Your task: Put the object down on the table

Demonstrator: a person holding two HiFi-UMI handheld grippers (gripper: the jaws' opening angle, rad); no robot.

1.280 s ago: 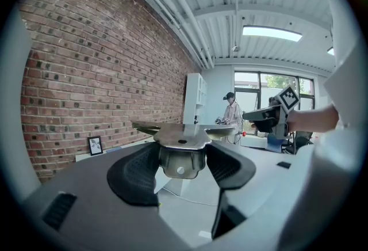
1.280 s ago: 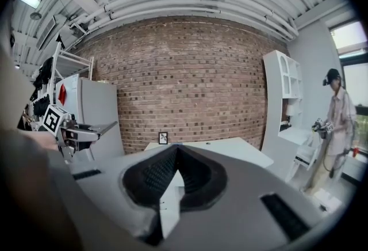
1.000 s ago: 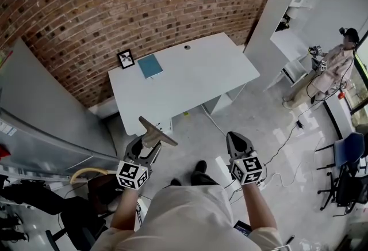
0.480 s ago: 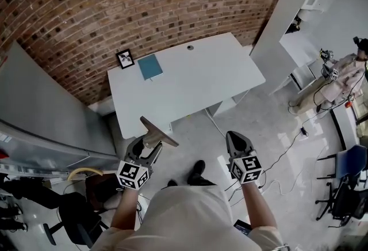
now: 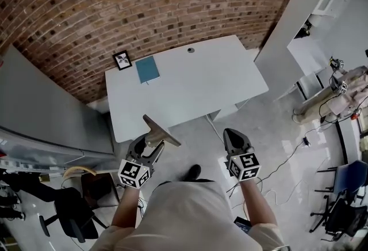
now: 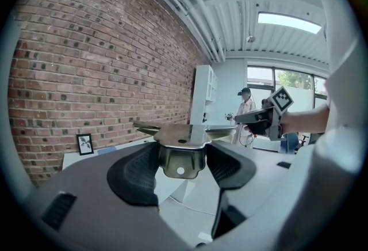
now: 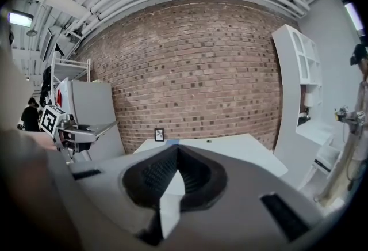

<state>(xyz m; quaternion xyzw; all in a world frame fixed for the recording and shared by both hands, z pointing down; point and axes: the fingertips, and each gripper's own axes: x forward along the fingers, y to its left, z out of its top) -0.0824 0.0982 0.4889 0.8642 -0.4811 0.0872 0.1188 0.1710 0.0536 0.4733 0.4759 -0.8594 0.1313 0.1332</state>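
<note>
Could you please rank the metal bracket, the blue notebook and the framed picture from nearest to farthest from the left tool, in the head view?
1. Metal bracket: clamped in the left tool itself.
2. Blue notebook: on the table, far left part.
3. Framed picture: at the table's back left corner.

The head view looks steeply down from above the person, past the left gripper (image 5: 148,145) and right gripper (image 5: 234,136) close below, to the floor (image 5: 270,129) and the white bench (image 5: 195,80) farther ahead against the brick wall (image 5: 144,2). The left gripper view looks level along its own jaws, with the wall (image 6: 103,60) at its left and the right gripper (image 6: 246,121) at its right. The right gripper view faces bench (image 7: 230,149) and wall (image 7: 195,71) squarely, with the left gripper (image 7: 92,129) at its left edge. All three views share the bench and wall
</note>
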